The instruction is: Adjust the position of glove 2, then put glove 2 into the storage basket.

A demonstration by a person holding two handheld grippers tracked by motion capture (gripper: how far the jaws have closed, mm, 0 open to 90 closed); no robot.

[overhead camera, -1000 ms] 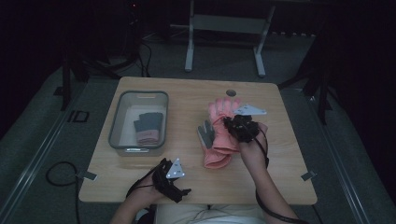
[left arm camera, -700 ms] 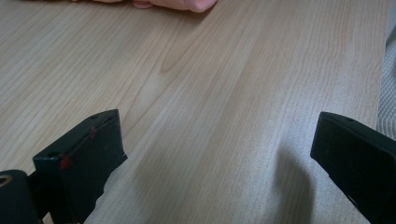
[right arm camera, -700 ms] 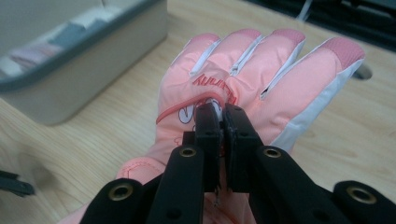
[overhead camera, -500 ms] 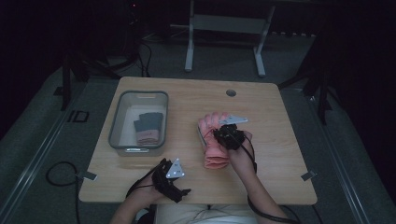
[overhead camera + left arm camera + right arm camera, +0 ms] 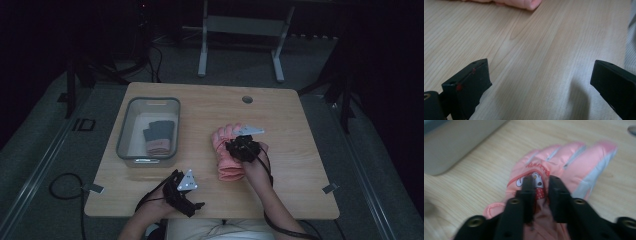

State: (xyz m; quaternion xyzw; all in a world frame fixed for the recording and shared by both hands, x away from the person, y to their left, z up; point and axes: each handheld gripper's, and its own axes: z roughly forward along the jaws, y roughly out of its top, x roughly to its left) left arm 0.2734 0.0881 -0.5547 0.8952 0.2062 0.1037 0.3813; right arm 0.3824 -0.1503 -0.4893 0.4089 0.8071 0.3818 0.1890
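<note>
A pink glove (image 5: 227, 165) with a cartoon print lies flat on the wooden table (image 5: 295, 125), right of centre, fingers pointing away from the person. My right gripper (image 5: 236, 143) sits on its back. In the right gripper view the jaws (image 5: 540, 178) are pinched on a fold of the pink glove (image 5: 574, 160). My left gripper (image 5: 175, 176) rests near the table's front edge, left of the glove. Its jaws (image 5: 540, 72) are wide apart over bare wood, and an edge of the pink glove (image 5: 524, 3) shows ahead of it.
A grey plastic bin (image 5: 122, 135) stands at the table's left and holds dark grey gloves with pink cuffs (image 5: 160, 137). Its wall (image 5: 456, 142) is near the glove. A round hole (image 5: 247, 99) sits near the far edge. Cables trail off the front edge.
My right gripper has moved left and toward the person with the pink glove. The grey piece seen beside the glove earlier has gone from sight. The left gripper has stayed still.
</note>
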